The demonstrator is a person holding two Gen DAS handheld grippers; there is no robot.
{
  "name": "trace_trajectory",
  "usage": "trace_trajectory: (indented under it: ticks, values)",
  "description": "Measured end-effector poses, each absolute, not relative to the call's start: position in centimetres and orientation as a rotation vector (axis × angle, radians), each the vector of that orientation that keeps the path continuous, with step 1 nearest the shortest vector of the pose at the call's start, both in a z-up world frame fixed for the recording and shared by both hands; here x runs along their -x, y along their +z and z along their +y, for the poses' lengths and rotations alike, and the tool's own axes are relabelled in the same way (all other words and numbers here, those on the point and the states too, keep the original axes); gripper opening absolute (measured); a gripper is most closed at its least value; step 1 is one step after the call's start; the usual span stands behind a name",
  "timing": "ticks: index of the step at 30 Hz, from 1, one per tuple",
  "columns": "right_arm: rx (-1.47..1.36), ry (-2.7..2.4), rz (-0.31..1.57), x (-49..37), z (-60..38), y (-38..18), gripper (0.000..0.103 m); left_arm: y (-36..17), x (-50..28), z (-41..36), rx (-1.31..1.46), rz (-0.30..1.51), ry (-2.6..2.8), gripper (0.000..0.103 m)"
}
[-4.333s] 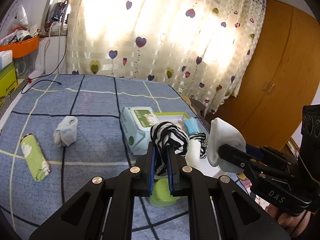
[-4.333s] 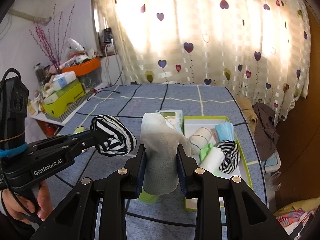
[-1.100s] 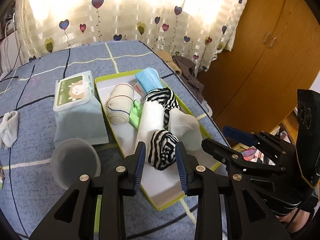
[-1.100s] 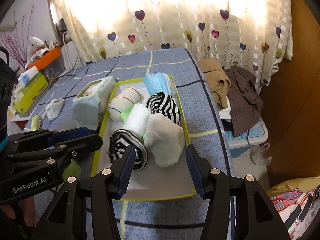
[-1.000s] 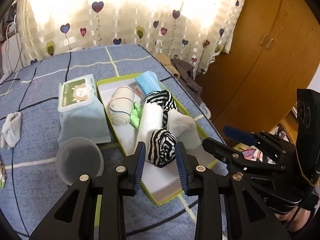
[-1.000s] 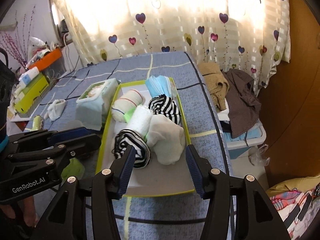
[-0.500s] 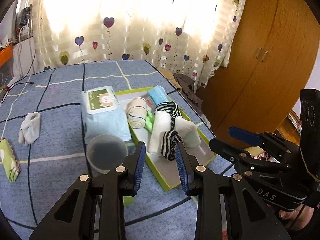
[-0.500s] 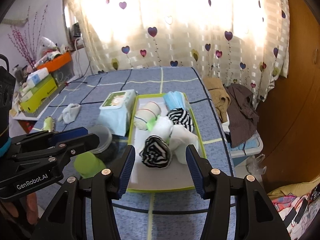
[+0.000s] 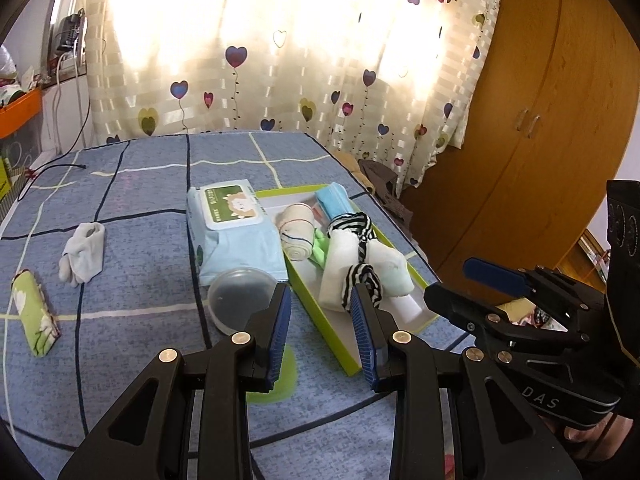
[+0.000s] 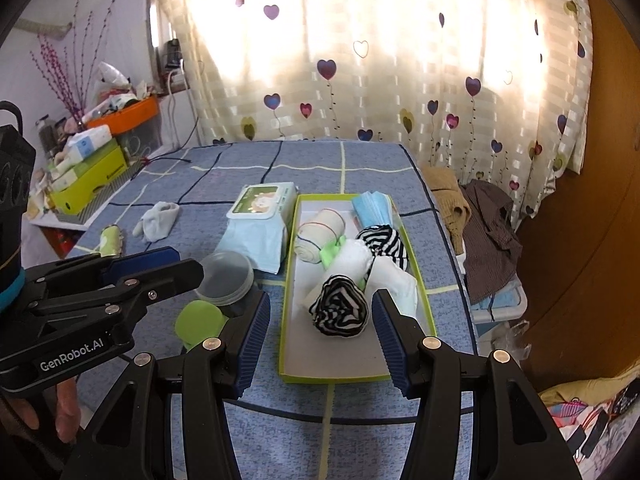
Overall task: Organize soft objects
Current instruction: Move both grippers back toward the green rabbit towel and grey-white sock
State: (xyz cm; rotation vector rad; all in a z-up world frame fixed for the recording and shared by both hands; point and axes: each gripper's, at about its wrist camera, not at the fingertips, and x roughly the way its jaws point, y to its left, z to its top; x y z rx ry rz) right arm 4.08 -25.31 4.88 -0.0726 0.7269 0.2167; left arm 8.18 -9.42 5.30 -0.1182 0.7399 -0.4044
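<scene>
Both tongs are empty. The left tongs [image 9: 322, 322] stand part open with nothing between the pads; the right tongs [image 10: 320, 332] are spread wider, likewise clear of everything. They hang above the near end of the bed [image 10: 360, 420], over the tray [image 10: 289, 280].

Inside the tray a striped roll [image 10: 340, 312] lies nearest, touching a white roll [image 10: 352, 258] and a pale sock [image 10: 394, 280]; a second striped piece [image 10: 384, 242], a bandage roll [image 10: 320, 232] and blue masks [image 10: 374, 208] lie behind.

Two soft things are judged to be left outside it: a grey sock [image 9: 84, 252] and a green roll [image 9: 34, 314], both well apart from the tray on the left side of the bed. The wipes pack [image 9: 236, 232] lies just beside the tray, with a clear tub [image 9: 242, 300] in front of it.

The step in hand is judged to be the reach for the next piece. It is best done with the left tongs, which are nearer that side. The grey sock should be approached from above, the jaws opened wider before descent, and closed across its bunched middle so that no loose toe trails. The tub should be passed clear of on the way. The near end of the tray is bare and could receive it.
</scene>
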Motion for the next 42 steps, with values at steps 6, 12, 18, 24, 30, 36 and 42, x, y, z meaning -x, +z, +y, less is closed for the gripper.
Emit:
trace_trajectory:
  ticks: [6,12,18,24,30,36,42]
  values:
    - [0.082,0.232,0.725,-3.8,-24.4,5.0,0.053,5.3,-8.0,-8.5,0.128,0.731,-0.386,0.032]
    - [0.091,0.243,0.723,-4.0,-23.7,5.1,0.055,5.2,-8.0,-7.6,0.139,0.731,-0.370,0.032]
    - [0.101,0.262,0.726,-4.3,-22.8,5.0,0.056,5.2,-8.0,-6.8,0.144,0.728,-0.349,0.033]
    - [0.112,0.292,0.731,-4.8,-21.5,4.8,0.056,5.1,-7.9,-5.6,0.152,0.722,-0.316,0.033]
    - [0.124,0.322,0.737,-5.4,-20.3,4.6,0.056,4.8,-8.0,-3.9,0.169,0.720,-0.278,0.033]
    - [0.137,0.350,0.740,-5.8,-18.8,4.5,0.056,4.2,-8.3,-2.5,0.183,0.730,-0.248,0.033]
    - [0.152,0.373,0.748,-6.1,-17.6,4.4,0.056,3.7,-8.3,-1.4,0.198,0.732,-0.238,0.033]
